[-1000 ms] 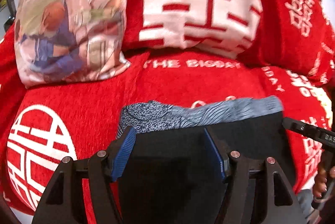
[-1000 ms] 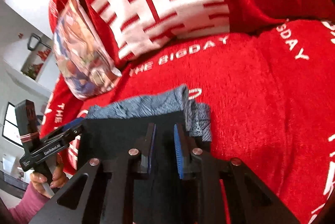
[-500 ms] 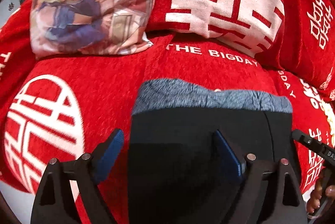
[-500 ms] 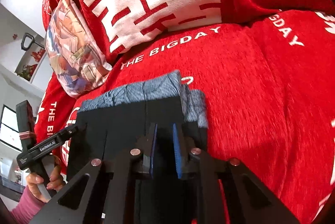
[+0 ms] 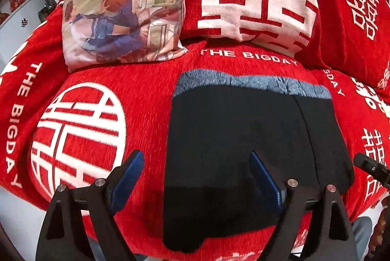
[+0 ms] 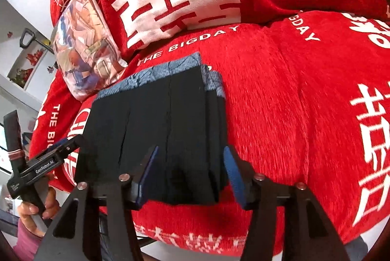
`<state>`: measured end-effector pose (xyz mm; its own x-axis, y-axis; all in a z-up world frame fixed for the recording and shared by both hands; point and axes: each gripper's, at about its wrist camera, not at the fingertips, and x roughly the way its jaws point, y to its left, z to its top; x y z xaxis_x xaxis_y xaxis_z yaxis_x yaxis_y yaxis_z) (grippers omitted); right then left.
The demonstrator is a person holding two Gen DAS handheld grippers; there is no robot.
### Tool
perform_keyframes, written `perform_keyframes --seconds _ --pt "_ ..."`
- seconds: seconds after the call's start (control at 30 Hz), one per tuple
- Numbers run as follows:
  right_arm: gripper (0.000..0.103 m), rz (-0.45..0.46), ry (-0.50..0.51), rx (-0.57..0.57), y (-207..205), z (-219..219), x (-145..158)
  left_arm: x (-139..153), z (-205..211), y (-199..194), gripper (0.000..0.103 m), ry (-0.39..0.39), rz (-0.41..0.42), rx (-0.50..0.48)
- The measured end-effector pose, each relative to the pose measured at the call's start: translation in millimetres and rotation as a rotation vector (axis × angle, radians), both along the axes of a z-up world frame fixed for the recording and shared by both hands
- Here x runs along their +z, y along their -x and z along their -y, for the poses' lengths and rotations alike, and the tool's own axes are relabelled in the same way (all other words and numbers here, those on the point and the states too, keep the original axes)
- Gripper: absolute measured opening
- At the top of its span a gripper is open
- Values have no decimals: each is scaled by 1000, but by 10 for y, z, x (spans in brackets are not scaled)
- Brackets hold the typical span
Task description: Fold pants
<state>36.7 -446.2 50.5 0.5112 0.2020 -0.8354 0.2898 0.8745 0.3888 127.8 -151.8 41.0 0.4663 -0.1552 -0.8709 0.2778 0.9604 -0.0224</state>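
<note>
The pants [image 5: 256, 139] lie folded into a squarish black packet on the red sofa cover [image 5: 146, 95], in front of the picture cushion [image 5: 121, 7] and a little to its right, with the grey patterned waistband [image 5: 243, 83] along the edge nearest that cushion. The left gripper [image 5: 195, 175] stands wide, one blue pad beside the packet's left edge and the other over the cloth, pressing on nothing. The right gripper [image 6: 192, 173] has just been opening; its jaws now stand apart around the packet's near right corner, and the pads do not seem to pinch the cloth. A hand [image 6: 36, 209] at the lower left of the right wrist view holds the other tool

The cloth looks soft, light and limp, so the layers would likely slide and sag if lifted by one corner. The stacked right edge shows several layers; I would take hold there or at the thicker waistband, catching all layers at once. The fold looks about finished
</note>
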Motion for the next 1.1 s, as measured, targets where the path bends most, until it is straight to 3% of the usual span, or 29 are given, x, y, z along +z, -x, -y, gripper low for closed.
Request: perform_keyframes --seconds 0.1,0.17,0.47,0.6,0.77,0.93,1.1 --pt "68 -3 16 0 101 -82 48 8 -17 109 89 8 -5 -2" --pt "75 -5 39 9 144 -154 81 19 -18 183 103 11 -1 -8" --pt "83 -2 109 51 282 -475 216 71 16 479 103 14 21 -38" --pt "103 -2 156 46 326 -578 248 70 -29 567 103 20 16 -26" --pt "103 2 201 76 369 -719 317 82 -39 687 103 21 17 -32" --pt "103 -22 219 70 410 -809 317 128 -25 879 103 8 73 -20" --pt "103 -41 289 57 453 -915 325 88 -9 987 103 -35 81 -2"
